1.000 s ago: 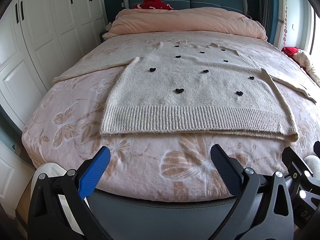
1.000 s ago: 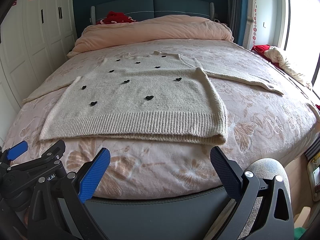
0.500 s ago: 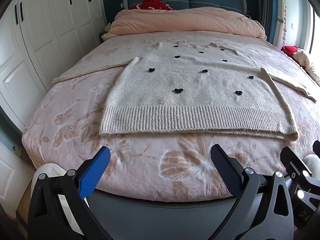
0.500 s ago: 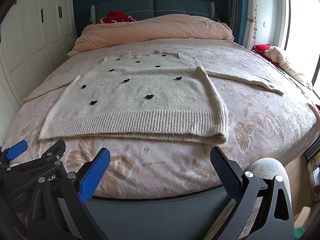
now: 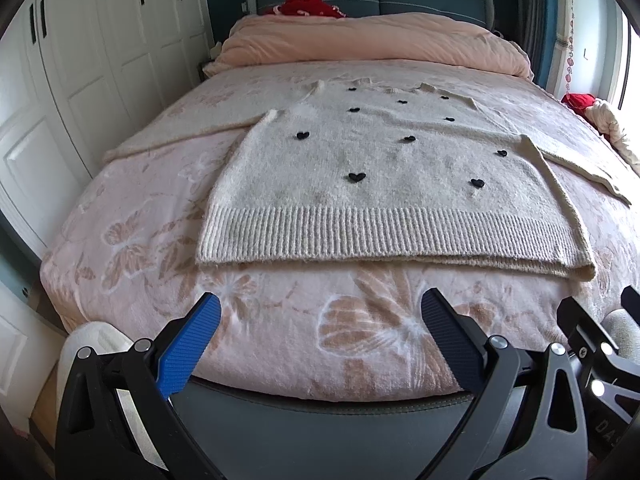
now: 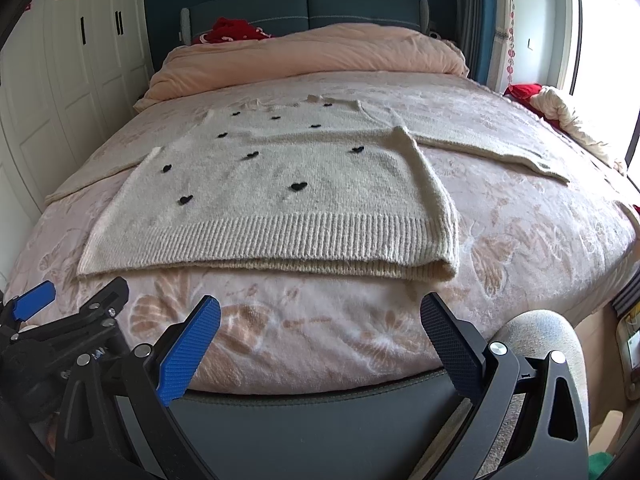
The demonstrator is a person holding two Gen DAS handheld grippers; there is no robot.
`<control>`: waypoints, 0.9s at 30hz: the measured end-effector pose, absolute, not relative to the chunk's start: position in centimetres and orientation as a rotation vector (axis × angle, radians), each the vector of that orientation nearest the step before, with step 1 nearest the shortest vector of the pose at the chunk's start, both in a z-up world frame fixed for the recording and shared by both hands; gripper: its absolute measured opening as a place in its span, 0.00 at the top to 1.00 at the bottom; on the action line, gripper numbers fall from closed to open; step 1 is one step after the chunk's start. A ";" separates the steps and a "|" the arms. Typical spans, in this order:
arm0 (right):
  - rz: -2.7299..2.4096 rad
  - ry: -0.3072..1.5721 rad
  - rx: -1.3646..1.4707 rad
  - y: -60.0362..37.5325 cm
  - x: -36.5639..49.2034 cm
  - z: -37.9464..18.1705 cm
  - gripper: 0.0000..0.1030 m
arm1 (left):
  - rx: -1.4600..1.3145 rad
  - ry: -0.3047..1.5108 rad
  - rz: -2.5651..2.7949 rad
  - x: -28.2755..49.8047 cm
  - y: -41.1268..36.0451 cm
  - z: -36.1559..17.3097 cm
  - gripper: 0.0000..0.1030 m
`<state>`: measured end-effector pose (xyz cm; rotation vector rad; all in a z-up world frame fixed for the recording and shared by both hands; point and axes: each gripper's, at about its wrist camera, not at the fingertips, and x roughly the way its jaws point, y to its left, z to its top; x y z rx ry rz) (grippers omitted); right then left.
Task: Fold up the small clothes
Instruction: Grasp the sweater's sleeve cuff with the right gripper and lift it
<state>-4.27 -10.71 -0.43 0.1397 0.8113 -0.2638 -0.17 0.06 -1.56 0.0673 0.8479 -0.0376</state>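
A cream knit sweater point(image 5: 384, 184) with small black hearts lies flat on the bed, hem toward me, both sleeves spread out sideways. It also shows in the right wrist view point(image 6: 280, 200). My left gripper point(image 5: 320, 316) is open and empty, held at the foot of the bed short of the hem's left half. My right gripper point(image 6: 320, 316) is open and empty, short of the hem's right half. The left gripper's body point(image 6: 60, 332) shows at the left of the right wrist view.
The bed has a pink floral blanket point(image 5: 140, 240) and a rolled pink duvet point(image 5: 372, 44) at the headboard. White wardrobes point(image 5: 80, 60) stand at the left. Red and cream clothes point(image 6: 560, 108) lie at the bed's right edge. The dark bed frame edge point(image 5: 320, 412) is just below the fingers.
Both grippers have crept slightly forward toward the bed. The sweater has not moved and both jaws stay open.
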 end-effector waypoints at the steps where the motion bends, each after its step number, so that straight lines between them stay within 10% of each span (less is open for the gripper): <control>1: -0.263 0.818 0.146 -11.0 -4.2 -0.7 0.05 | 0.053 0.859 -0.043 0.0 0.3 -1.7 0.05; 21: -0.583 0.682 0.795 -54.1 8.6 -3.0 0.06 | -0.018 1.027 -0.010 7.2 1.3 -3.4 0.05; 27: -0.626 0.664 1.048 -60.6 10.9 -8.2 0.35 | -0.039 1.085 -0.052 10.4 0.1 -3.8 0.05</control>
